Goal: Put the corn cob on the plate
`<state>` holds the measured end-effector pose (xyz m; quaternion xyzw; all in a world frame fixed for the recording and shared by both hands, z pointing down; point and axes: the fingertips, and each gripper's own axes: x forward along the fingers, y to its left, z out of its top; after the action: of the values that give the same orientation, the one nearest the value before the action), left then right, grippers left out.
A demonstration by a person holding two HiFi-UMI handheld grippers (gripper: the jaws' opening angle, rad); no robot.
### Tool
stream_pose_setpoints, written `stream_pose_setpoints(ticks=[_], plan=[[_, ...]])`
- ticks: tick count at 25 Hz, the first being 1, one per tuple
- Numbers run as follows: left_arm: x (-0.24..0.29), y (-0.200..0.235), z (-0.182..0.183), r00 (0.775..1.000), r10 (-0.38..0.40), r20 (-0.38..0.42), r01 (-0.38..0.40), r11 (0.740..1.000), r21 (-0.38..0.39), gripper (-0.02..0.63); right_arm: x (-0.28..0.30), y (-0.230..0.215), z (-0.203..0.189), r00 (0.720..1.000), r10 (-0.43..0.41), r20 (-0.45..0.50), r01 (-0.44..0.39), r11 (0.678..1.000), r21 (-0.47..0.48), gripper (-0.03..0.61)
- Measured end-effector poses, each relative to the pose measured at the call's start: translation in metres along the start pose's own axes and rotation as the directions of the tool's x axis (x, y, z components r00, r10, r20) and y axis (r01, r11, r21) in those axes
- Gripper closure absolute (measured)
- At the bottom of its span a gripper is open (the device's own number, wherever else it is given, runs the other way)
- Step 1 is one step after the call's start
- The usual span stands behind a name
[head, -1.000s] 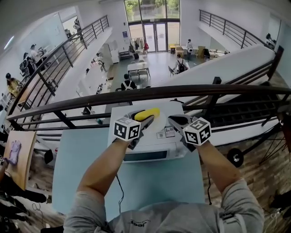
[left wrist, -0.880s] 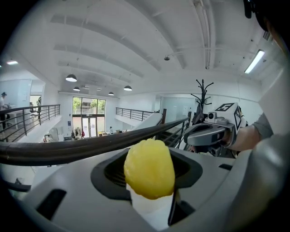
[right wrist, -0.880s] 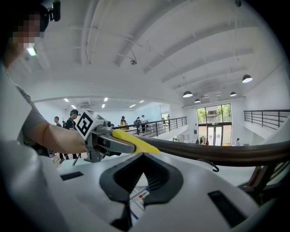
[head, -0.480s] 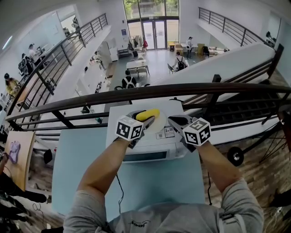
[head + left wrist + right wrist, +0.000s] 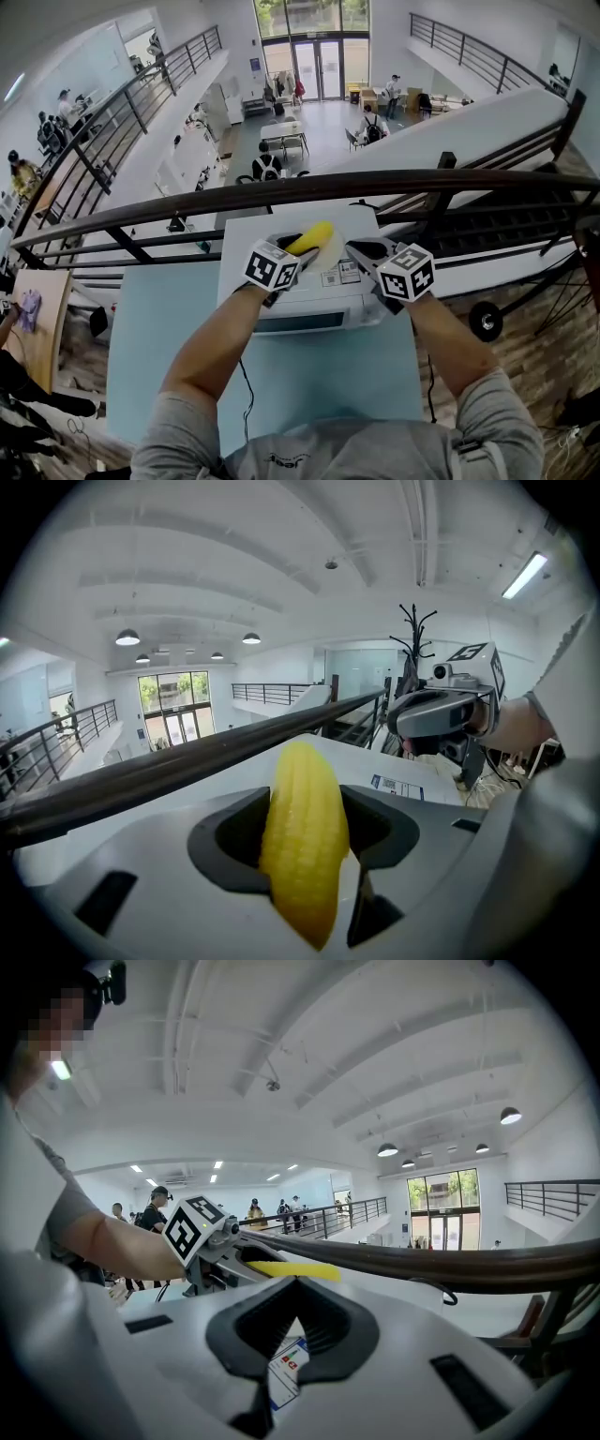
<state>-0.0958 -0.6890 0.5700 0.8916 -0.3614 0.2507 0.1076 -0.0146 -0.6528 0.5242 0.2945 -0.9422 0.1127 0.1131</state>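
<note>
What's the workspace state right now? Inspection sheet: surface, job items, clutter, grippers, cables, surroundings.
surface: light-blue table with a white box on it; both grippers are over the box top.
job's things: corn cob held off the surface; plate not clearly made out.
clutter: label on the box top; otherwise nothing seen.
grippers: left gripper shut on the corn cob; right gripper jaws slightly apart, nothing between them.
cables: black cable lies on the table from the box toward the person.
surroundings: dark railing beyond the table; open hall below with people.
</note>
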Motion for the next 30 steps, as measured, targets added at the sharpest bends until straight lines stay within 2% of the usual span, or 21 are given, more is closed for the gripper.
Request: stream_pose_setpoints(ticks=[11,18,24,30], plan=[[0.0019,-0.0025,-0.0022,1.0,0.017,-0.023,-0.016,0.999,0.033,0.382,0.001,0.0037,0.0007,1.0,0.007,0.001,-0.007,1.0,0.001,0.561],[0.0024,-0.0011,-0.0016,0.999,0.038,-0.021,-0.037,0.999,0.014,0.38,-0.0005,0.0041,-0.0002,1.0,0.007,0.0,-0.007,1.0,0.003,0.561],[0.0037,0.0004,-0.0013,0.999,0.051,-0.007,-0.051,0.999,0.002,0.311,-0.0004,0.0043,-0.0023,1.0,0.008,0.002,-0.008,1.0,0.005,0.561],[-0.0026,-0.0008,0.0004,0.999,0.052,0.009,-0.052,0.999,0.0,0.288,-0.0045,0.0069,0.0009,1.0,0.009,0.004,-0.009,1.0,0.002,0.561]])
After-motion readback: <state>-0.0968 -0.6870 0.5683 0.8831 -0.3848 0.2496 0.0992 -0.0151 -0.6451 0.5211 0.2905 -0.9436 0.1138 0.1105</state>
